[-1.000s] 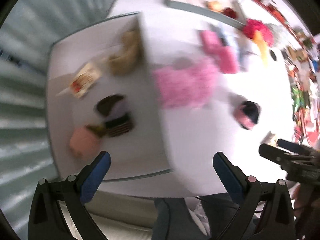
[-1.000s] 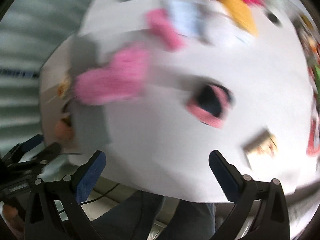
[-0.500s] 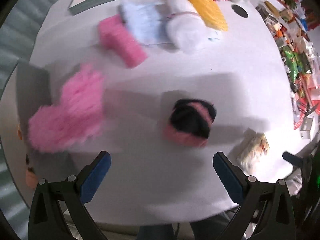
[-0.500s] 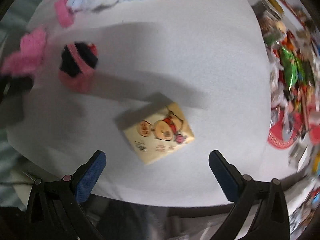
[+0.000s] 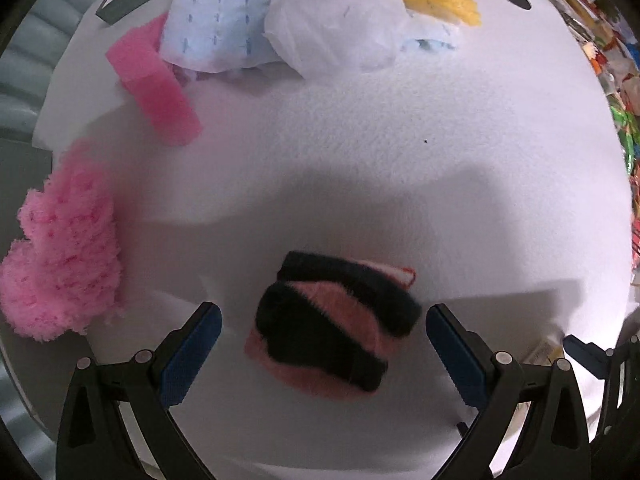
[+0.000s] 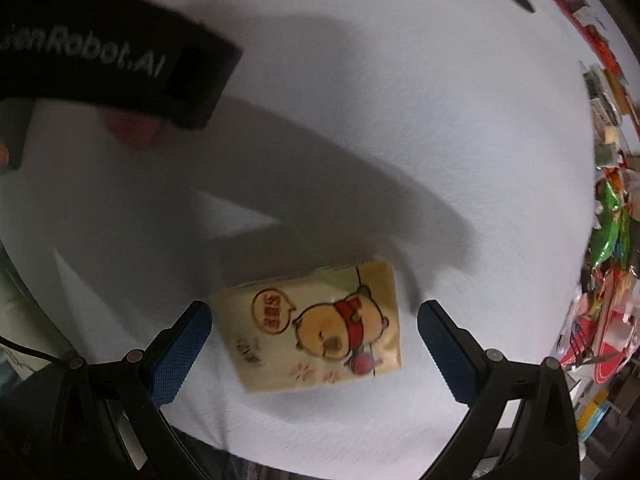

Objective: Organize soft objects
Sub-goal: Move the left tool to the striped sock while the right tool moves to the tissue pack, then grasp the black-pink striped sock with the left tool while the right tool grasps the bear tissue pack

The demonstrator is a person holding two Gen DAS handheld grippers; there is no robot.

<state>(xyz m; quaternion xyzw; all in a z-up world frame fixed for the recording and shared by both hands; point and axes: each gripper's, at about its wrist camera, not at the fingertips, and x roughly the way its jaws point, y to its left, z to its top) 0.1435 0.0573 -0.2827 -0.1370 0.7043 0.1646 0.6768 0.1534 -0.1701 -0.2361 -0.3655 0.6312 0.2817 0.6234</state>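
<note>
left wrist view: the left gripper (image 5: 322, 342), swung over from half a second ago, is now spread around the striped sock (image 5: 334, 326) at 6 o'clock; the right gripper (image 6: 314, 338) is likewise held apart around the tissue pack (image 6: 316, 330), so both look ready for grasping.

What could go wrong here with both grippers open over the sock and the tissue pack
The left gripper straddles the black and pink sock, which looks loosely rolled, so closing may pinch only one layer. The flat tissue pack sits skewed between the right gripper fingers and might slip. The grippers are close and could collide.
</note>
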